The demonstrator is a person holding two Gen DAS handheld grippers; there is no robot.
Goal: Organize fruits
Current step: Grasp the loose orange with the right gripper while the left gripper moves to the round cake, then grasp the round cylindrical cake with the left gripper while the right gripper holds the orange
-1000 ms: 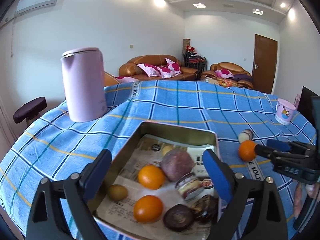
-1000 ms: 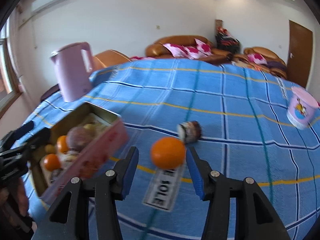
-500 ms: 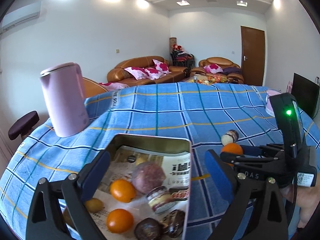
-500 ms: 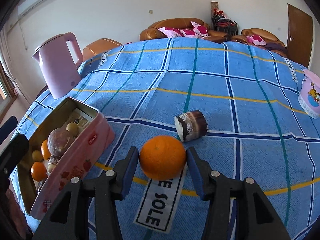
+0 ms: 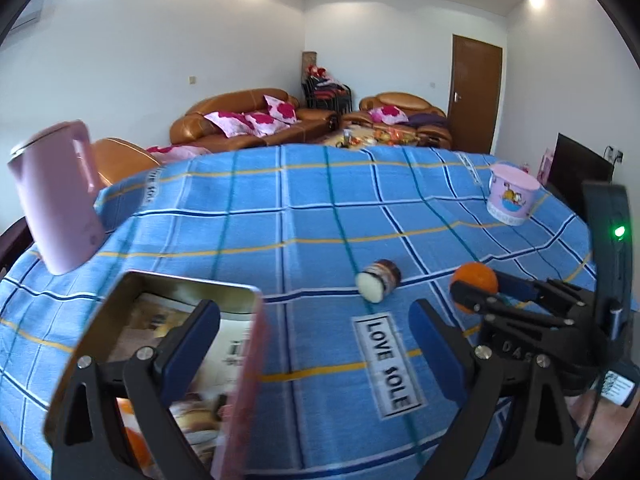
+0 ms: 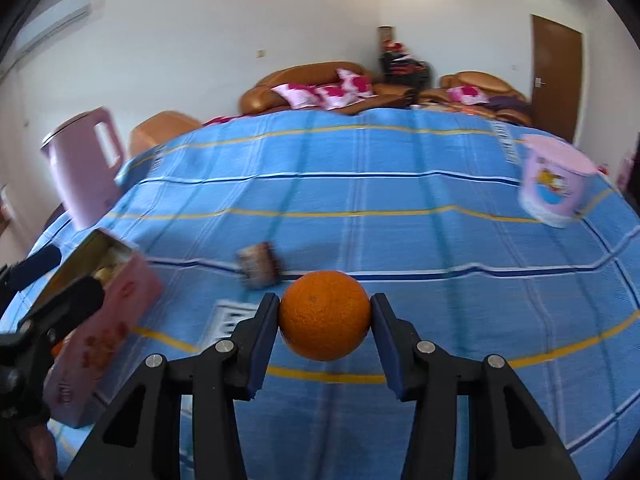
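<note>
Right gripper (image 6: 325, 316): jaws narrowed onto the orange (image 6: 324, 315), one blue pad (image 6: 264, 340) against each side of the fruit. Orange sits between the fingertips, above the blue checked tablecloth (image 6: 400, 208); whether it clears the cloth cannot be told. In the left wrist view the same orange (image 5: 476, 280) shows at the right, pinched at the tip of the right gripper (image 5: 478, 292).

Left gripper (image 5: 316, 332): jaws spread wide, nothing between the pads. Its left finger (image 5: 192, 336) overhangs the open pink tin (image 5: 240, 360); its right finger hangs over bare cloth near the "LOVE SOLE" label (image 5: 386, 364).

Tin: near left of the table, paper-lined, contents blurred; a bit of orange fruit shows at its near end.

Small dark jar (image 5: 378, 280) lies on its side on the cloth, between the tin and the held orange, just left of the orange.

Pink kettle (image 5: 56, 204) at far left. Pink cartoon tub (image 5: 512, 196) at far right.
</note>
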